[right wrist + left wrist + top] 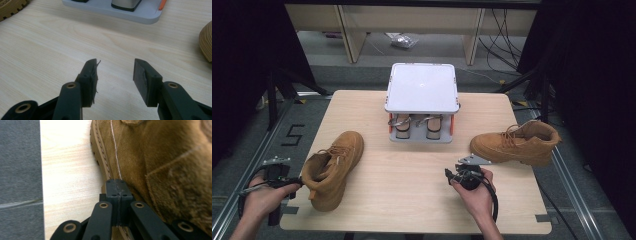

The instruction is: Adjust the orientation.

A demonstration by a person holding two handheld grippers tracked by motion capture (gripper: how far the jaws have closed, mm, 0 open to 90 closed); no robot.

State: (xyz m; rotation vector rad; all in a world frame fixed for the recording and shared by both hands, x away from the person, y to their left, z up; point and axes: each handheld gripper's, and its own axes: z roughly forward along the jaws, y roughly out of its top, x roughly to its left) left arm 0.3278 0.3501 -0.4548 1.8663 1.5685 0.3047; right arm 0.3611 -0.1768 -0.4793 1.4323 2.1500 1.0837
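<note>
Seen from the high view, a pale wooden table (412, 170) carries two tan suede lace-up boots and a small rack; the left boot (332, 167) lies near the table's left edge, its toe pointing to the far side and its open collar toward the near left corner; the right boot (517, 142) stands on its sole near the right edge, toe pointing left; at the far middle of the table stands a grey two-tier shoe rack (422, 102) with a white top and orange posts, and a pair of sandals (416, 125) sits on its lower shelf; the left gripper (297, 182), held in the person's left hand (259, 197) at the near left corner, meets the heel end of the left boot; the right gripper (449, 174), held in the right hand (474, 192), lies near the middle of the near edge, apart from the right boot and pointing left.

In the left gripper view, the two black jaws are pressed together with no gap between them; their tip (115, 187) lies against the left boot (160, 162) where the suede upper meets the stitched sole edge; whether any material is pinched between them cannot be told; light wood shows to the left, then grey floor.

In the right gripper view, the jaws stand spread wide around bare table (115, 72), holding nothing; the rack's grey base (125, 12) lies at the far side; ribbed boot soles show at the far left (10, 8) and right (206, 42) edges.
</note>
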